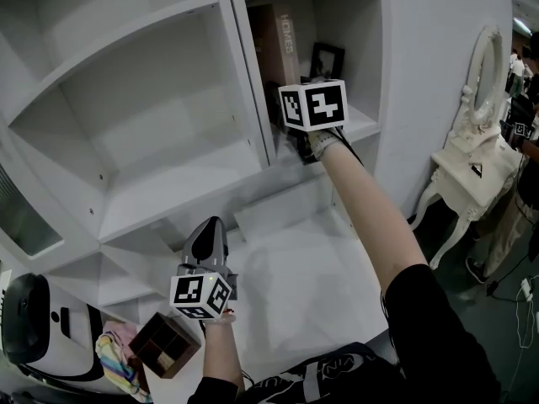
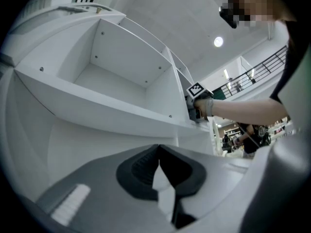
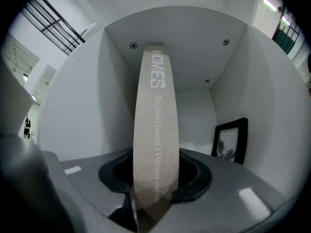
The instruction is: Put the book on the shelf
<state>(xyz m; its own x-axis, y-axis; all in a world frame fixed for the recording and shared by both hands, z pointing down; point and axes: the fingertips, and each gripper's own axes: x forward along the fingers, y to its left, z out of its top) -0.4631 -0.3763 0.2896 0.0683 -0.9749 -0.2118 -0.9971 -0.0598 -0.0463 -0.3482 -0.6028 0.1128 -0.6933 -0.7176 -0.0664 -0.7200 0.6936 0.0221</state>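
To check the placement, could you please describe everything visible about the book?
The book has a tan, matte spine printed HOMES in pale letters above a smaller subtitle. It stands upright, spine outward, in a white shelf compartment, left of a framed picture, clamped at its lower spine by the right gripper.

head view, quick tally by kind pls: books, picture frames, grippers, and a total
book: 1
picture frame: 1
grippers: 2, the left gripper and the right gripper
total: 4
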